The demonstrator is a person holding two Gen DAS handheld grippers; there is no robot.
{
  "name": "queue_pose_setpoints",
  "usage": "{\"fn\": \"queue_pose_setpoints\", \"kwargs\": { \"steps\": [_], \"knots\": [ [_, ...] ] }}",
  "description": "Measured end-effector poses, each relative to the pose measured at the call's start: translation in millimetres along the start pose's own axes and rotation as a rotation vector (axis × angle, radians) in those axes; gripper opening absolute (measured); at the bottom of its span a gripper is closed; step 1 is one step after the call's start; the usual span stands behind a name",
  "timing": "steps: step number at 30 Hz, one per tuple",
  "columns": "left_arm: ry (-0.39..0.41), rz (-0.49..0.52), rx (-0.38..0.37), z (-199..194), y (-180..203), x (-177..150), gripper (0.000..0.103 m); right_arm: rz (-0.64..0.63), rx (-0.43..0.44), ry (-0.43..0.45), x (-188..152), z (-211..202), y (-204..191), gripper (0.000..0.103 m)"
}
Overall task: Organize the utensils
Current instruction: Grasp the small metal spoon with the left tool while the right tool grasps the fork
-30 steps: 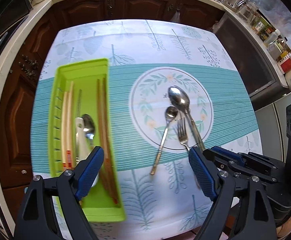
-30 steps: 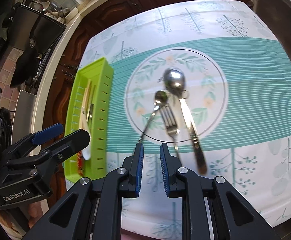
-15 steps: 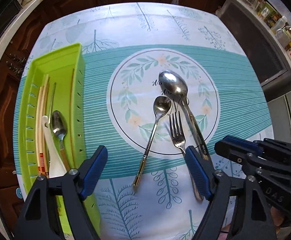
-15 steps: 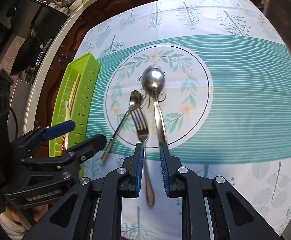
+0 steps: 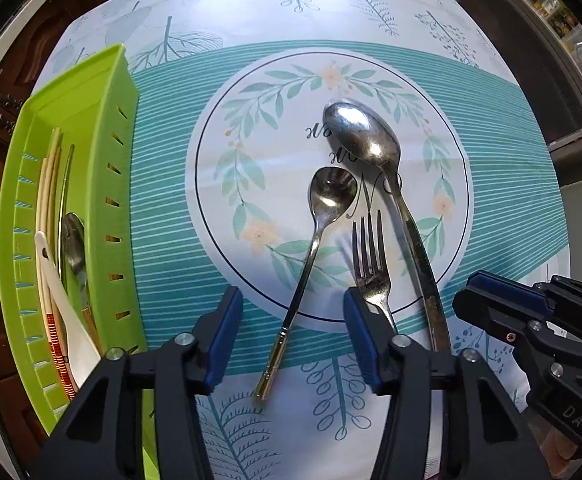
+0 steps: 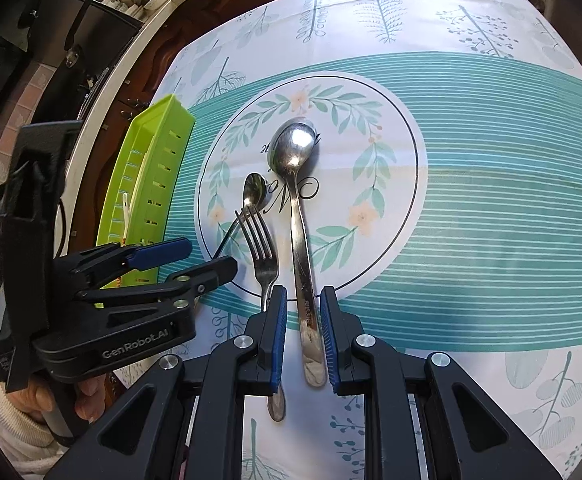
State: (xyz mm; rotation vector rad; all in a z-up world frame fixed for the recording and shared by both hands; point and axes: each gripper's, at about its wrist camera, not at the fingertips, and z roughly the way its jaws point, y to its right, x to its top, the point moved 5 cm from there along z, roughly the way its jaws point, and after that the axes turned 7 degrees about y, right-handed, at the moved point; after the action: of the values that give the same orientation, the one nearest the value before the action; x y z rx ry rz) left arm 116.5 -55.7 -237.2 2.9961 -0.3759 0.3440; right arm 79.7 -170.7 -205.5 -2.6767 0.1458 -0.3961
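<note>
Utensils lie loose on the counter's patterned cloth (image 5: 491, 128) in the left wrist view: a small spoon (image 5: 311, 248) with a gold-tipped handle, a fork (image 5: 369, 264) and a large spoon (image 5: 375, 152), side by side on the printed wreath circle, handles toward the camera. The left claw (image 5: 291, 332) points down over them, its blue pads straddling the small spoon's handle without touching it; its jaws are closing, and the right-hand pad sits over the fork's neck. To the left stands a green tray (image 5: 91, 92), which holds pale chopsticks (image 5: 49, 184), a white ladle-shaped spoon (image 5: 63, 300) and a metal spoon (image 5: 73, 240). The right claw (image 5: 503, 304) shows at the right edge, near the large spoon's handle.

In the right wrist view, the right claw (image 6: 302, 336) tilts down with the large spoon's (image 6: 295, 148) handle lying between its narrowly parted pads; whether the pads press on it I cannot tell. The fork (image 6: 261, 248) runs just left of the left pad, its handle end passing beneath it. The small spoon (image 6: 253, 192) lies further left, its bowl beside the fork's tines. The left claw (image 6: 195, 260) comes in from the left, held by a hand (image 6: 83, 396) in a white sleeve, with the green tray (image 6: 159, 128) behind it at the cloth's edge.
</note>
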Motion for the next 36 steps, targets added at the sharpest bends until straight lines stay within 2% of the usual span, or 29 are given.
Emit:
{"fn": "queue_pose_setpoints", "kwargs": {
  "steps": [7,13,20,27,31,36],
  "knots": [
    [-0.015,0.016,0.005,4.6,3.4,1.1,0.038,-0.008,0.015,0.006,-0.2,-0.7,0.9,0.017],
    [-0.045,0.047,0.010,8.2,2.9,21.9,0.019,-0.026,0.033,0.015,0.3,-5.1,-2.9,0.017],
    [-0.067,0.142,0.045,13.7,20.1,30.7,0.018,-0.030,0.042,0.015,-2.8,-2.9,-4.1,0.017],
    [-0.105,0.187,0.047,19.6,38.8,37.4,0.004,-0.025,0.049,0.015,-9.3,0.3,-9.1,0.017],
    [-0.124,0.181,0.036,22.4,43.4,43.4,0.002,-0.019,0.050,0.014,-11.8,2.5,-13.0,0.017],
    [-0.133,0.102,0.000,18.9,23.8,37.9,0.002,-0.001,0.051,0.009,-14.4,6.1,-16.6,0.017]
  ]
}}
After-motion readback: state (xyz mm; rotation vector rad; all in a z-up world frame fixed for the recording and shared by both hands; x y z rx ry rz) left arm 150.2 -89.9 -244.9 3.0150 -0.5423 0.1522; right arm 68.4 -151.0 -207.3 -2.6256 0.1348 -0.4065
